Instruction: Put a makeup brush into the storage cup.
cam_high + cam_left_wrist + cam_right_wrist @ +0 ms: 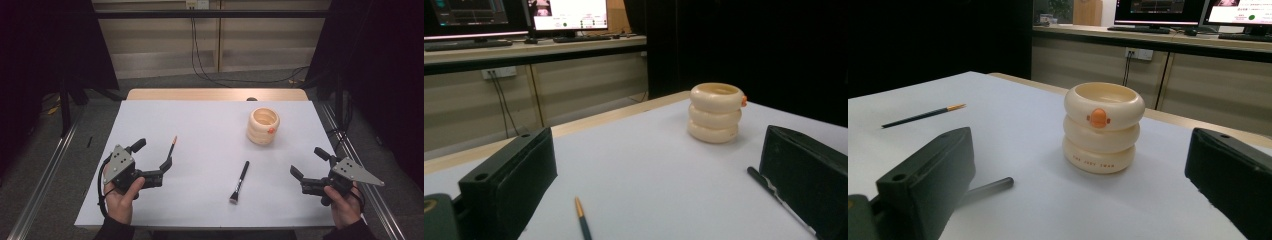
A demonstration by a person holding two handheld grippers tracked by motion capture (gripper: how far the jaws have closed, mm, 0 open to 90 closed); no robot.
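White table [210,200], thin pencil [172,146] just beyond spread left gripper [152,152], right gripper [307,162] spread.

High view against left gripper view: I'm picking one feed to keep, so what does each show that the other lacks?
High view: left hand, right hand, right gripper, the brush bristles, the floor. Left gripper view: monitors and a keyboard on a far desk. Both: holder, pen, brush handle, table, and the left gripper, jaws open.
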